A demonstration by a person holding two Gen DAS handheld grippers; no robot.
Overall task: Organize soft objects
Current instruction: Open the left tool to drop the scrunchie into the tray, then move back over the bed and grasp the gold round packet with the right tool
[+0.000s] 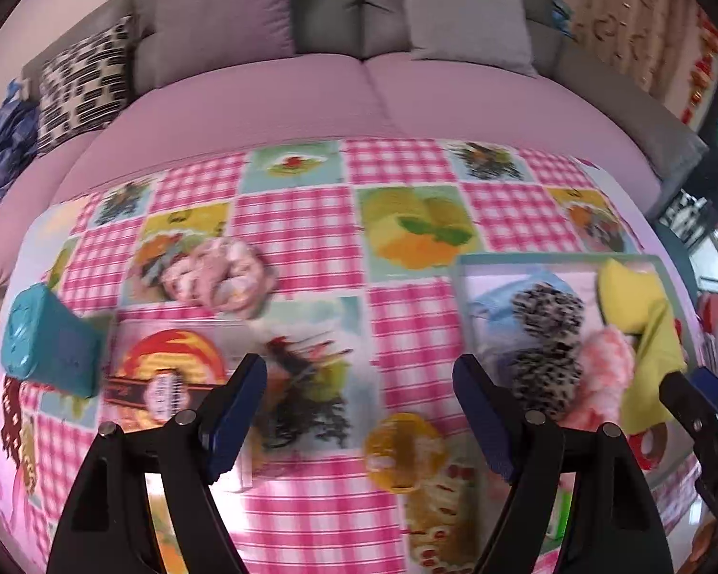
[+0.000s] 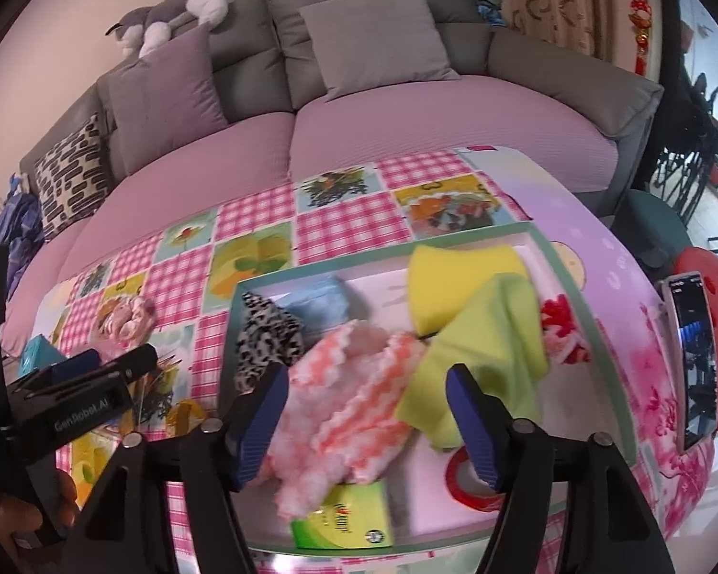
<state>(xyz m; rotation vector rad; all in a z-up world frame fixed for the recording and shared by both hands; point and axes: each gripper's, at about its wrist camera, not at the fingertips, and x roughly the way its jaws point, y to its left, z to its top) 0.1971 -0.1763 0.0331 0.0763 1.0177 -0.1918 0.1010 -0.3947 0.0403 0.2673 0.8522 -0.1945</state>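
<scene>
My right gripper (image 2: 366,423) hangs open over a white tray with a teal rim (image 2: 383,254). A pink-and-white fluffy cloth (image 2: 349,406) lies in the tray below the spread fingers, and the pads do not press on it. Beside it in the tray are a leopard-print cloth (image 2: 268,339), a blue cloth (image 2: 316,301), a yellow sponge (image 2: 454,282), a lime cloth (image 2: 488,349) and a red-and-white pompom (image 2: 562,330). My left gripper (image 1: 361,421) is open with nothing in it over the checked tablecloth, left of the tray (image 1: 550,258). A pink fluffy scrunchie (image 1: 215,272) lies on the cloth farther back and left.
A teal box (image 1: 48,339) stands at the table's left edge. A red tape roll (image 2: 469,478) and a green packet (image 2: 344,521) lie at the tray's near side. A phone (image 2: 694,358) stands at the right. A sofa with cushions (image 1: 464,19) runs behind the table.
</scene>
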